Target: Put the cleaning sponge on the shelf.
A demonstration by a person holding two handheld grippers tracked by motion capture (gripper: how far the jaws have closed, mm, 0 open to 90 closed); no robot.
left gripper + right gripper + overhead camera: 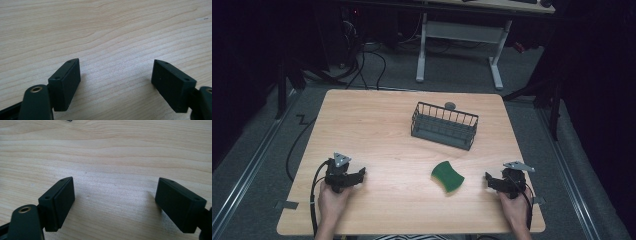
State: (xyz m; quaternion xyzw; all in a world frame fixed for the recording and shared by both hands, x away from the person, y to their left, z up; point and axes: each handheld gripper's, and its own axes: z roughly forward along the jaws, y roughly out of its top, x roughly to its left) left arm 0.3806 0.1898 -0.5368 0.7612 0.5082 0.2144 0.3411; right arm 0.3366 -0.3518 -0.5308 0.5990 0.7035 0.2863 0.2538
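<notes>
high view: both hands rest at the near edge of the wooden table [377,120], a gripper in each. left gripper [360,174] sits at the near left, jaws spread wide over bare wood in its own view, nothing between them. right gripper [488,177] sits at the near right, jaws likewise apart and empty. green sponge [447,176] lies flat between the two, nearer the right one, untouched. dark wire basket [444,125] stands farther back, looks empty. my read: nothing started, grasp and placing all remain.

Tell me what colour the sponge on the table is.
Green; the sponge shows best in the high view.
</notes>
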